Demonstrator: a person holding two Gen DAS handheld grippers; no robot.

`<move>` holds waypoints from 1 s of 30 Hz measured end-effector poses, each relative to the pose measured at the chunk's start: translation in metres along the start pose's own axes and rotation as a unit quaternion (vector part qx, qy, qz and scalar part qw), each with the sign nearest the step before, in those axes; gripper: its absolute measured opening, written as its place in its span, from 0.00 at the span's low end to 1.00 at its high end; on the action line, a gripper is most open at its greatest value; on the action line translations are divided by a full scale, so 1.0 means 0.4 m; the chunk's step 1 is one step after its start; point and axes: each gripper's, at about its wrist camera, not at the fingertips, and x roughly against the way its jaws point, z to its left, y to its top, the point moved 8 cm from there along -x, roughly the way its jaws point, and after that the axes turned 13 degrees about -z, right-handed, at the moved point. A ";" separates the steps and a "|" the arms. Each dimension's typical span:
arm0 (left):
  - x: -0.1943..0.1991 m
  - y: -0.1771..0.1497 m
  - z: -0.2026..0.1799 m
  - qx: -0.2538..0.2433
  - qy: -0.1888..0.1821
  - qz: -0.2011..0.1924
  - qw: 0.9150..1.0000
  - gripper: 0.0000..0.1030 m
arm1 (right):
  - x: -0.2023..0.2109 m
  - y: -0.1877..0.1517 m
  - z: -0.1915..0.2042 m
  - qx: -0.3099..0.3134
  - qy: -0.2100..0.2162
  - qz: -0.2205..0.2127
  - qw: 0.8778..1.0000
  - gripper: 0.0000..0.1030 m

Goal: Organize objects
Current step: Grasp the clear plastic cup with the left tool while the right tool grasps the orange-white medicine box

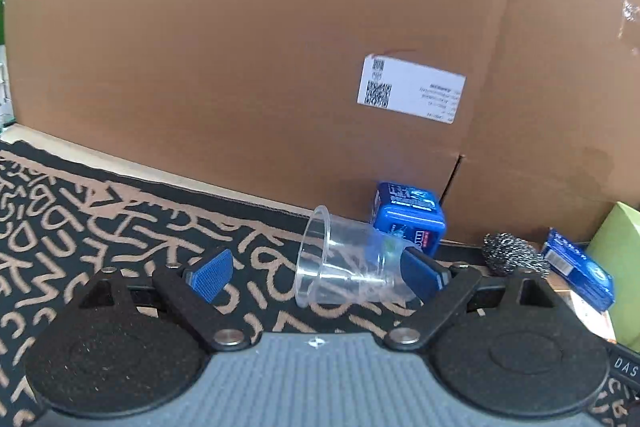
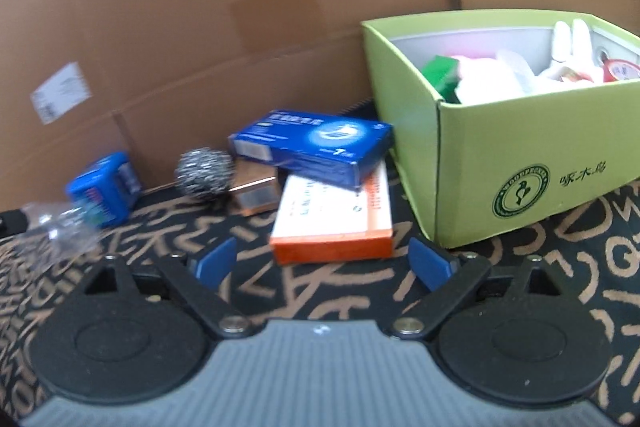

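Observation:
A clear plastic cup (image 1: 344, 263) lies on its side on the black cloth with tan lettering. It lies between the fingers of my left gripper (image 1: 316, 269), its base close to the right pad (image 1: 418, 273); the left pad stands well clear of its rim, so the jaws are open. In the right wrist view the cup (image 2: 60, 227) is a blur at far left. My right gripper (image 2: 322, 263) is open and holds nothing; an orange-and-white box (image 2: 332, 215) lies just beyond its tips. A blue box (image 2: 316, 147) rests across that box.
A blue cube tub (image 1: 408, 215), a steel scourer (image 2: 206, 171) and a small copper-coloured box (image 2: 256, 191) sit along the cardboard wall (image 1: 240, 47). A green open box (image 2: 520, 187) holding several items stands at the right.

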 end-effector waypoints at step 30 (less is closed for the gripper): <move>0.202 -0.090 -0.072 -0.031 -0.070 0.023 0.997 0.60 | 0.429 -0.165 -0.088 0.161 0.164 0.031 0.973 0.70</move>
